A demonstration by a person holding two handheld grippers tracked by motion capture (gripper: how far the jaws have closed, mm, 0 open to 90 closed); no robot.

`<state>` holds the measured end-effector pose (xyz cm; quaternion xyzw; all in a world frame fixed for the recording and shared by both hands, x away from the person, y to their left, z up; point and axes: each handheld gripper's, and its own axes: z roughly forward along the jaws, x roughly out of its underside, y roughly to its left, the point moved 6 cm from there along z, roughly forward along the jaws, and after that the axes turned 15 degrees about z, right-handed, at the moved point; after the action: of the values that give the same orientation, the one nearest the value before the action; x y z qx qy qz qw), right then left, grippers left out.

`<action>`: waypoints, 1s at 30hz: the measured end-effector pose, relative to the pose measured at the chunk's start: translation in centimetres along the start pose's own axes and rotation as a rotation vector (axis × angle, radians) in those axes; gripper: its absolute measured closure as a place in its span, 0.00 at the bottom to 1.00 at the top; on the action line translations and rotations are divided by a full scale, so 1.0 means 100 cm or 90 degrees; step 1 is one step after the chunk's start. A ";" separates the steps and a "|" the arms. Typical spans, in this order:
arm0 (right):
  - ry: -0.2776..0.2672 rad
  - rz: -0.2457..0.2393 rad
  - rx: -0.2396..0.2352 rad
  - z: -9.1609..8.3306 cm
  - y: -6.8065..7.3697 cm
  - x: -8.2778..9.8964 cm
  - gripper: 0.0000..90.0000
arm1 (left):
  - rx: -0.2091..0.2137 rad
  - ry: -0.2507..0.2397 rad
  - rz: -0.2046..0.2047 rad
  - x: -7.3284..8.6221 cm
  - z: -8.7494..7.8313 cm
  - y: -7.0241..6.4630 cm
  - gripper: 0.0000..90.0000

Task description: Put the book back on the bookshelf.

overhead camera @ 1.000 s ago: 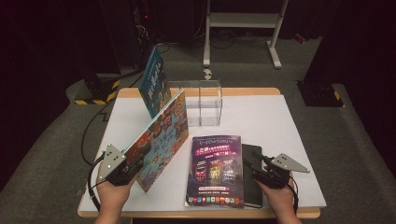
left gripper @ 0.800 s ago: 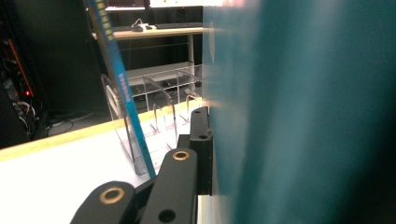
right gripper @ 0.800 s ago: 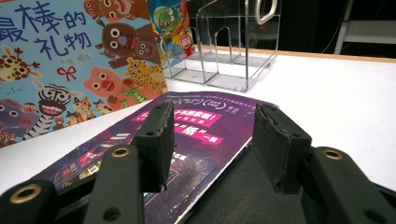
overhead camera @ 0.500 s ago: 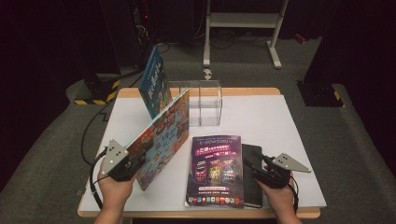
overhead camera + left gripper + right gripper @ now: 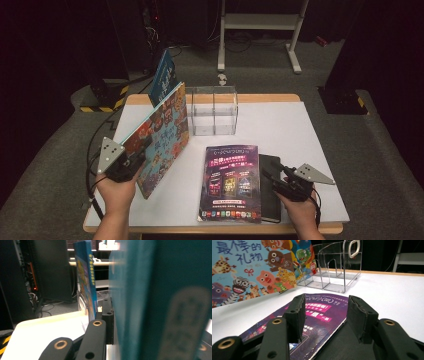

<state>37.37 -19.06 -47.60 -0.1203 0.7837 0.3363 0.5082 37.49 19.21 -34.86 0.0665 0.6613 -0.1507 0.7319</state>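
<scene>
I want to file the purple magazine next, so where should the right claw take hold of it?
Probably the right edge of the purple magazine. It rests on the black notebook, so that edge is lifted off the table. Slide the right claw in from the right.

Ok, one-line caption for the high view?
Left tool holds a picture book tilted up near the clear rack; right tool rests by the magazine.

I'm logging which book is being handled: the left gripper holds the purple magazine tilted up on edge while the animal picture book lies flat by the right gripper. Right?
Swapped. In the high view the left gripper is shut on the animal picture book, tilted up on edge; the purple magazine lies flat by the right gripper.
</scene>
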 end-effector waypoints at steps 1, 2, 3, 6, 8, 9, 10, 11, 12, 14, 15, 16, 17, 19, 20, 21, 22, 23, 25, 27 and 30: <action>0.000 0.000 -0.001 0.000 0.000 0.000 0.54 | -0.005 -0.001 0.001 -0.001 0.004 0.000 0.90; 0.000 0.000 -0.001 0.000 0.000 0.000 0.54 | -0.009 -0.004 0.000 -0.002 0.009 -0.001 0.90; 0.000 0.001 -0.002 0.000 0.000 0.000 0.54 | -0.011 -0.004 0.005 -0.002 0.011 -0.001 0.90; 0.001 0.003 -0.004 -0.001 0.000 0.000 0.54 | -0.025 -0.012 0.013 -0.004 0.025 -0.005 0.90; 0.000 0.005 -0.006 -0.001 0.000 0.000 0.55 | -0.035 -0.014 0.022 -0.005 0.035 -0.007 0.90; 0.000 0.005 -0.006 -0.001 0.000 -0.001 0.55 | -0.040 -0.016 0.021 -0.006 0.040 -0.007 0.90; 0.000 0.005 -0.007 -0.002 0.000 -0.001 0.55 | -0.043 -0.016 0.021 -0.006 0.046 -0.007 0.90; -0.001 0.005 -0.008 -0.002 0.000 -0.001 0.55 | -0.048 -0.017 0.019 -0.006 0.050 -0.007 0.90; -0.001 0.005 -0.009 -0.002 0.000 -0.001 0.55 | -0.052 -0.018 0.020 -0.006 0.055 -0.008 0.90; -0.002 0.006 -0.010 -0.002 0.000 -0.001 0.55 | -0.057 -0.020 0.025 -0.005 0.065 -0.009 0.90; -0.002 0.006 -0.011 -0.002 0.000 -0.001 0.55 | -0.058 -0.020 0.029 -0.005 0.068 -0.010 0.90; -0.002 0.006 -0.011 -0.002 0.000 -0.001 0.55 | -0.063 -0.023 0.028 -0.005 0.072 -0.010 0.90; -0.002 0.007 -0.011 -0.002 0.000 -0.001 0.55 | -0.068 -0.026 0.028 -0.004 0.075 -0.011 0.90; -0.002 0.006 -0.012 -0.003 0.000 -0.002 0.55 | -0.075 -0.030 0.027 -0.003 0.082 -0.011 0.90; -0.003 0.007 -0.013 -0.003 0.000 -0.002 0.55 | -0.081 -0.029 0.025 -0.002 0.087 -0.010 0.90; -0.004 0.011 -0.014 -0.004 0.000 -0.002 0.55 | -0.083 -0.029 0.026 -0.001 0.089 -0.010 0.90; -0.004 0.011 -0.014 -0.004 -0.001 -0.002 0.55 | -0.086 -0.029 0.028 -0.001 0.092 -0.010 0.90; -0.005 0.011 -0.015 -0.004 0.000 -0.003 0.55 | -0.088 -0.028 0.031 0.001 0.095 -0.010 0.90; -0.005 0.011 -0.016 -0.004 0.000 -0.002 0.55 | -0.090 -0.027 0.035 0.003 0.100 -0.011 0.90; -0.004 0.010 -0.017 -0.004 0.000 -0.002 0.55 | -0.095 -0.027 0.038 0.007 0.105 -0.012 0.90; -0.005 0.011 -0.019 -0.005 0.000 -0.003 0.55 | -0.105 -0.031 0.023 0.011 0.112 -0.010 0.90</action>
<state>37.14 -19.36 -47.23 -0.1193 0.7776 0.3528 0.5066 47.85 14.84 -34.52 0.0144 0.6522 -0.0843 0.7532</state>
